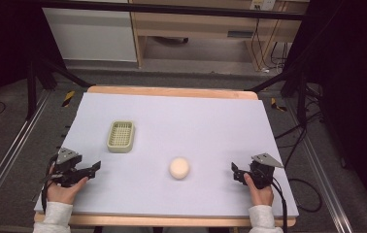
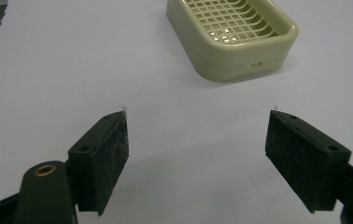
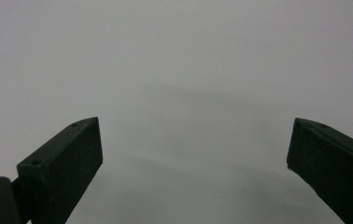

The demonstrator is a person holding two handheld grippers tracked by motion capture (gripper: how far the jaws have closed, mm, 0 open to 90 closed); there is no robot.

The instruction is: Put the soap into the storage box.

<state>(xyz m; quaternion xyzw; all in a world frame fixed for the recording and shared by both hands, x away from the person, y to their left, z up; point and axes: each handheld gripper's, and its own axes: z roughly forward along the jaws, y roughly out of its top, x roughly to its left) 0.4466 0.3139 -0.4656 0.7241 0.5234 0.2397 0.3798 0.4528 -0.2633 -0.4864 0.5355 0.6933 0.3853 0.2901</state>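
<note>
A pale green soap dish [image 1: 121, 136] with a grid floor lies on the white table sheet [image 1: 191, 121], left of centre. A round cream-coloured soap [image 1: 179, 168] rests on the sheet nearer the front, right of the dish. My left gripper [image 1: 94, 168] is held low at the front left, jaws apart and empty. In the left gripper view the soap dish [image 2: 233, 35] lies ahead and to the right of the left gripper [image 2: 198, 140]. My right gripper [image 1: 235, 174] sits at the front right, right of the soap. The right gripper [image 3: 195, 158] stands open over bare sheet.
The sheet covers a wooden table [image 1: 172, 91] whose edge shows at the back. Black frame legs [image 1: 31, 87] and cables [image 1: 298, 141] stand on the floor at both sides. A wooden shelf unit [image 1: 196, 29] is behind the table.
</note>
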